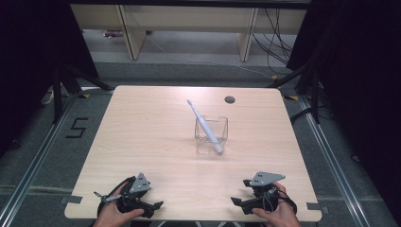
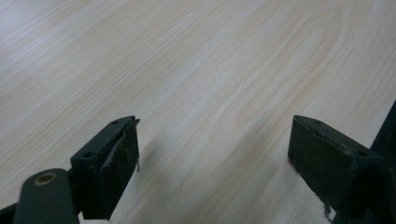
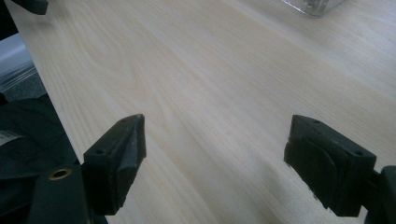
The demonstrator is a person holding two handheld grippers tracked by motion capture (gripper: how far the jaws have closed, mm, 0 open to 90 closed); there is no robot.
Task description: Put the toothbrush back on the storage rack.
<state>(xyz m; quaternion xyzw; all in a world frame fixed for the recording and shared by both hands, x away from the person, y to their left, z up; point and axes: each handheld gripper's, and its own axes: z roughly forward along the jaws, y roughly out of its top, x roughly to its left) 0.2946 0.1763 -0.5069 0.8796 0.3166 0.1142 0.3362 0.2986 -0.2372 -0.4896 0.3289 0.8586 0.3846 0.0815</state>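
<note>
A pale wooden surface [image 1: 142, 142] is carrying a clear square container [image 1: 211, 135] near its middle, slightly toward the far side. A white toothbrush [image 1: 204, 125] is leaning inside the container, its head sticking up and out toward the far left, its handle end resting at the container's near right. The left gripper [image 1: 153, 206] is sitting at the near left edge, held in a hand [image 1: 113, 215], with its jaws standing wide apart over bare wood in the left gripper view [image 2: 212, 163]. The right gripper [image 1: 239, 202] is resting at the near right edge, its jaws likewise spread apart [image 3: 212, 158], well apart from the container, whose corner is peeking in at the top of the right gripper view [image 3: 315, 5]
</note>
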